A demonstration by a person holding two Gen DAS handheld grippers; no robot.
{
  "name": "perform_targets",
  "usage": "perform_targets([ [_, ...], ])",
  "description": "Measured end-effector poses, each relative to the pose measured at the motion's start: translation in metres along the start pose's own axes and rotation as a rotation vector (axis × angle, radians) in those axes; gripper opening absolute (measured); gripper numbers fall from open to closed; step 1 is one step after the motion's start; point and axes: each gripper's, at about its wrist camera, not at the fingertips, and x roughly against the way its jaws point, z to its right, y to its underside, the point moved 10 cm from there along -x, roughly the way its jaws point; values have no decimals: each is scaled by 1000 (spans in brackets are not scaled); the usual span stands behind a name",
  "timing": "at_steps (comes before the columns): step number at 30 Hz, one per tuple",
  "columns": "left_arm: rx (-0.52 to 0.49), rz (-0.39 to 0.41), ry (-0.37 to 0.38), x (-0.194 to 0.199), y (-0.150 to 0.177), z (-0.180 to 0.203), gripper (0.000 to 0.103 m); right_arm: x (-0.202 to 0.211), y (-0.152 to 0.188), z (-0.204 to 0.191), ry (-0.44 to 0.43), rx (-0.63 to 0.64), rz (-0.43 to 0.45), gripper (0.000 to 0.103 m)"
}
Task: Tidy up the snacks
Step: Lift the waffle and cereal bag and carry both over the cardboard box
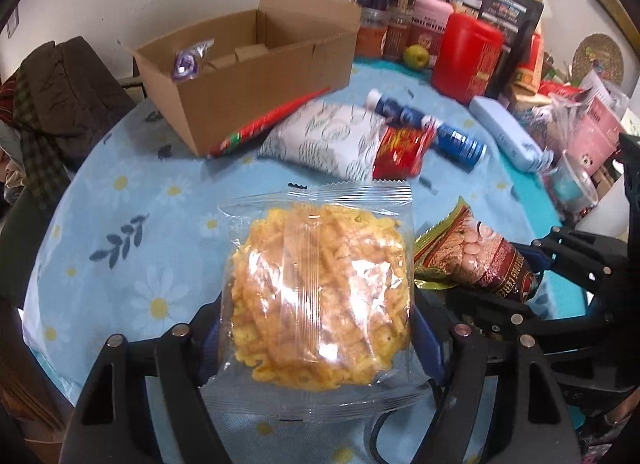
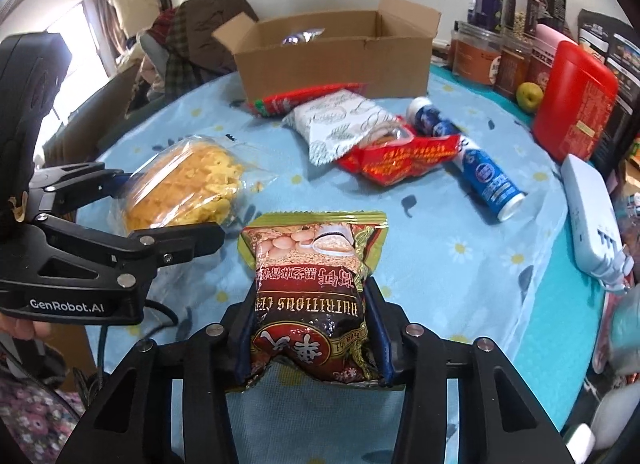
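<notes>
My left gripper (image 1: 316, 328) is shut on a clear bag of yellow crisps (image 1: 320, 296) and holds it above the table; the gripper shows in the right wrist view (image 2: 168, 211) with the bag (image 2: 184, 187). My right gripper (image 2: 312, 328) is shut on a dark red cereal packet (image 2: 312, 296), also in the left wrist view (image 1: 476, 260). An open cardboard box (image 1: 248, 71) stands at the far side of the table (image 2: 340, 51), with a purple packet (image 1: 186, 63) inside.
On the blue flowered tablecloth (image 1: 132, 232) in front of the box lie a long red packet (image 2: 304, 97), a white patterned pouch (image 2: 340, 121), a red snack bag (image 2: 400, 159) and two blue tubes (image 2: 488, 179). Jars, a red canister (image 2: 572, 99) and a green apple (image 2: 529, 95) crowd the right.
</notes>
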Motion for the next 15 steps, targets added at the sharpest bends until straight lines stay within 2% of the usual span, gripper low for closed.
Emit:
perform_targets([
  [7,-4,82,37,23,-37,6,77,22,-28,2,-20,-6,73,45],
  [15,-16,206,36,52,-88,2,77,47,-81,4,-15,19,168,45],
])
